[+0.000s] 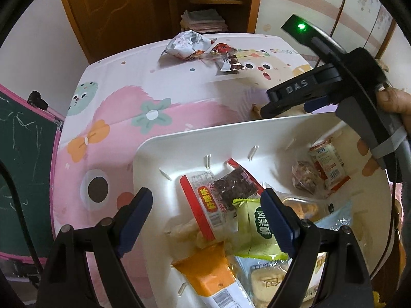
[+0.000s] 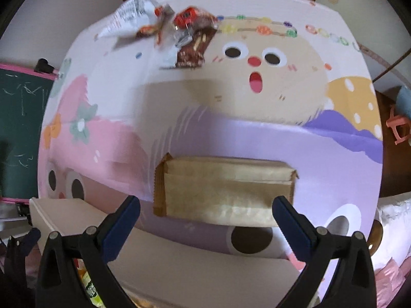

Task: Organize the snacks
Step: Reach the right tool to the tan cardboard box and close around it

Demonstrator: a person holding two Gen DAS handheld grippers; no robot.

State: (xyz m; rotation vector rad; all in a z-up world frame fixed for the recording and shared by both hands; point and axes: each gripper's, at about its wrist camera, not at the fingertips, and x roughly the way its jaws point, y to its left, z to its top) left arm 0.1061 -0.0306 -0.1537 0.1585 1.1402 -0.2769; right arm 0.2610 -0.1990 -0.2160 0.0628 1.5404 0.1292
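A white bin (image 1: 195,141) holds several snack packs, among them a red-edged pack (image 1: 205,202), a green pack (image 1: 257,228) and an orange pack (image 1: 205,272). My left gripper (image 1: 205,218) is open above the bin's near left part. My right gripper (image 2: 206,227) is open just short of a tan paper-wrapped snack (image 2: 223,190) that lies on the cartoon tablecloth (image 2: 231,138). In the left wrist view the right gripper (image 1: 287,100) hovers past the bin's far rim. A white crumpled pack (image 2: 128,18) and a brown pack (image 2: 195,43) lie at the table's far edge.
The bin's rim (image 2: 64,213) shows at the lower left of the right wrist view. A green chalkboard (image 1: 23,159) stands left of the table. A wooden door (image 1: 115,7) and shelves (image 1: 205,12) stand behind it. A pink object (image 2: 399,128) lies off the table's right side.
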